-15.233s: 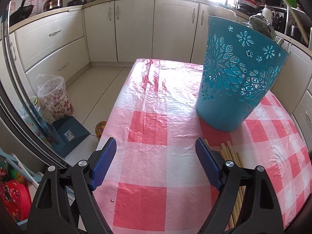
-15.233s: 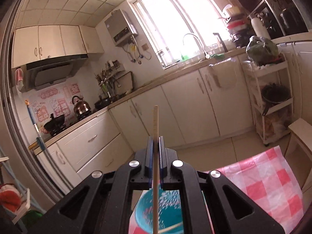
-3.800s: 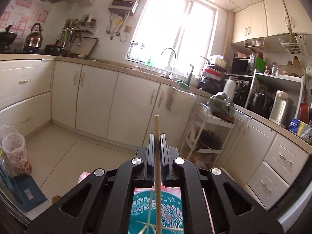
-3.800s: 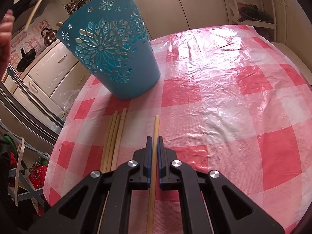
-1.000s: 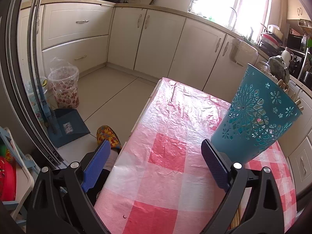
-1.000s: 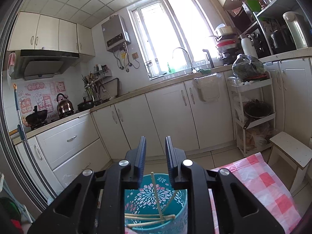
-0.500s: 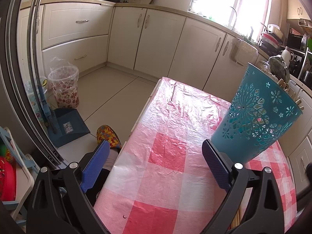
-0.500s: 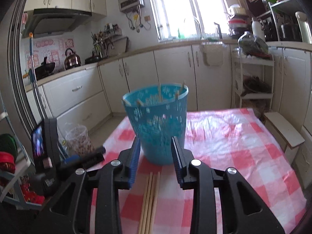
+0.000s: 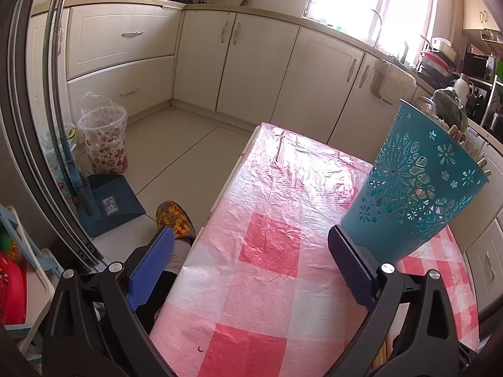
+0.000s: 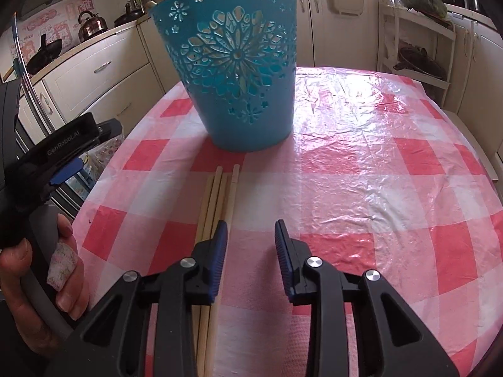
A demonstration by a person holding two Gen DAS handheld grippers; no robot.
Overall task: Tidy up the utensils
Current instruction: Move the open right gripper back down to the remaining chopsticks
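Note:
A teal cut-out basket stands on the pink checked tablecloth, with several chopstick tips poking above its rim. Several wooden chopsticks lie side by side on the cloth in front of it. My right gripper hovers low over the cloth, open and empty; its left finger sits over the rightmost sticks. My left gripper is wide open and empty at the table's left edge, the basket just beyond its right finger. A hand holds the left gripper's handle.
Left of the table, on the floor, are a flowered bin, a blue dustpan and a colourful slipper. Cream cabinets line the back walls. A white rack stands beyond the table's far right corner.
My right gripper dropped from above the basket to just over the cloth and tipped downward; its jaws stand a little wider. The left gripper stayed where it was.

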